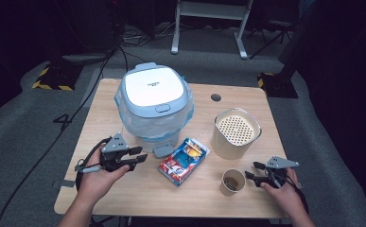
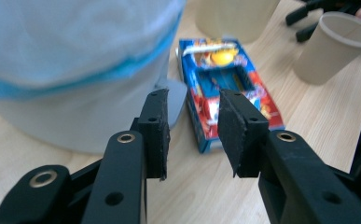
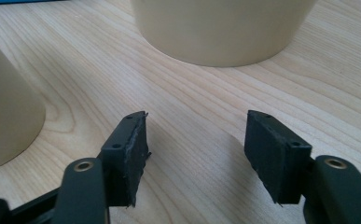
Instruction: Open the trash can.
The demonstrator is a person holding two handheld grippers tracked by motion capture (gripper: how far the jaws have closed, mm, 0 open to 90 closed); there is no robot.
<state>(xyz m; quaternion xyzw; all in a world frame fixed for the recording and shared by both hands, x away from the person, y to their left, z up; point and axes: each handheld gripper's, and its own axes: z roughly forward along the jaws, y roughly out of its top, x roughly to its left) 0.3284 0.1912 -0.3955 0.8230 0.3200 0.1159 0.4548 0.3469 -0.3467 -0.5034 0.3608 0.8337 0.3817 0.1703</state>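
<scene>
Both tools are hovering spread and empty: left tool (image 1: 140, 157) facing the snack box (image 1: 183, 161), right tool (image 1: 253, 171) approaching the paper cup (image 1: 232, 182), likely grasping next.

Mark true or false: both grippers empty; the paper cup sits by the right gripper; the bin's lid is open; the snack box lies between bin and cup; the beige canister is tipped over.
1. The left gripper and right gripper hold nothing: true.
2. The paper cup stands next to the right gripper: true.
3. The bin's lid is open: false, it is shut.
4. The snack box lies between bin and cup: true.
5. The beige canister is tipped over: false, it stands upright.
</scene>
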